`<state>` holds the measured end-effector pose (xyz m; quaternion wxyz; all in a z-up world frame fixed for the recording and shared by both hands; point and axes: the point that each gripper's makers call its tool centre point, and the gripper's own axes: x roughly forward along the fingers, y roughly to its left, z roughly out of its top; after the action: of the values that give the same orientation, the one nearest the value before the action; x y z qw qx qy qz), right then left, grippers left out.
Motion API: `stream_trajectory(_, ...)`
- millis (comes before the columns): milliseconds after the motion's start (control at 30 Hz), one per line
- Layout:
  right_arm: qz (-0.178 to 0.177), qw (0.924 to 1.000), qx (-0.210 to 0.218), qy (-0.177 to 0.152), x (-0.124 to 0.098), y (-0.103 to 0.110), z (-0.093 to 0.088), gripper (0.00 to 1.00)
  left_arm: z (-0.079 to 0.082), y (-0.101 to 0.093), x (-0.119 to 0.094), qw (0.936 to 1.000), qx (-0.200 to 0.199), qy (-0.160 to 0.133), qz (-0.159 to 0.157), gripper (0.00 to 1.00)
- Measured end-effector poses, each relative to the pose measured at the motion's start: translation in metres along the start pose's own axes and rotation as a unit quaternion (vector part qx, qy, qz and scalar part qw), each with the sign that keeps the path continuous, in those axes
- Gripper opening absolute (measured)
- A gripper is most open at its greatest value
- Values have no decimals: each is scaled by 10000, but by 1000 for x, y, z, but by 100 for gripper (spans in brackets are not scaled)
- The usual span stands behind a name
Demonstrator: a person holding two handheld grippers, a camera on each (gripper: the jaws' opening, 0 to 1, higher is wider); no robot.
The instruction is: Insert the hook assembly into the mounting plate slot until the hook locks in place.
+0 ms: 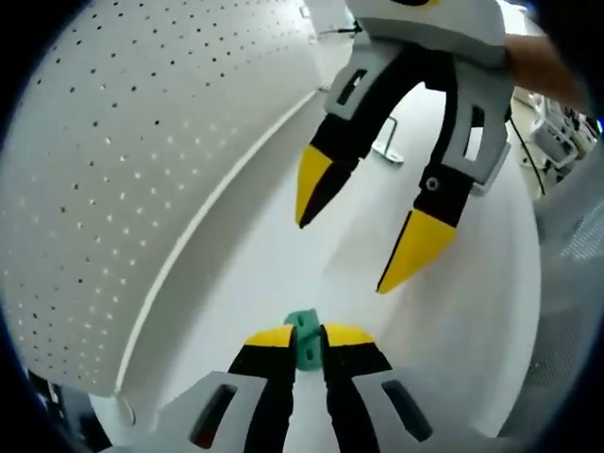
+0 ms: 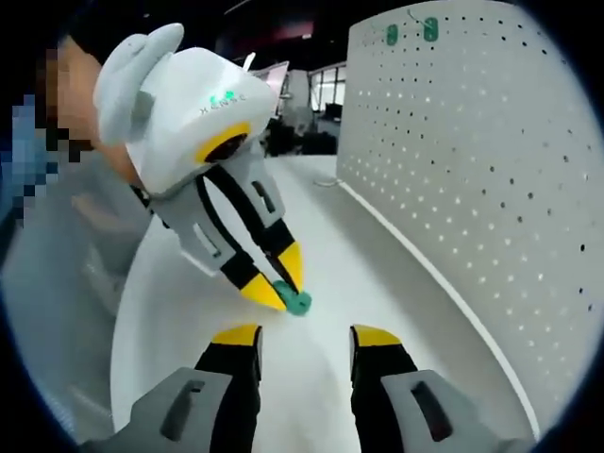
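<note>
My left gripper (image 1: 304, 332) is shut on a small green hook piece (image 1: 304, 344), which pokes out between its yellow tips just above the white table. In the right gripper view the left gripper (image 2: 281, 283) comes down from the upper left, pinching the same green piece (image 2: 299, 303). My right gripper (image 2: 306, 338) stands open with nothing between its fingers, just short of the green piece. Seen from the left gripper view, the right gripper (image 1: 363, 226) hangs open from the upper right. The white perforated mounting board (image 1: 142, 160) stands upright beside the table (image 2: 453, 160).
A bent metal bracket (image 1: 388, 143) lies on the white table (image 1: 283, 255) behind the right gripper. Two green pieces (image 2: 392, 35) sit near the board's top edge. A person's sleeve (image 2: 57, 245) is at the left. Office furniture stands far behind.
</note>
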<state>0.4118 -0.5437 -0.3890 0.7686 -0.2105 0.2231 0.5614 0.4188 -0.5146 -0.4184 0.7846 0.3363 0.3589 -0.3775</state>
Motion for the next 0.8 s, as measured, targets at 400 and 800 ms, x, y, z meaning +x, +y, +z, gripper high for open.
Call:
stream_trajectory(400, 11, 10000, 9, 5, 0, 0, -1, 36, -3, 3, 4, 10000, 7, 74, 15, 6)
stream_trajectory(800, 17, 10000, 6, 18, 1, 0, -1, 36, -1, 5, 4, 10000, 12, 46, 9, 4)
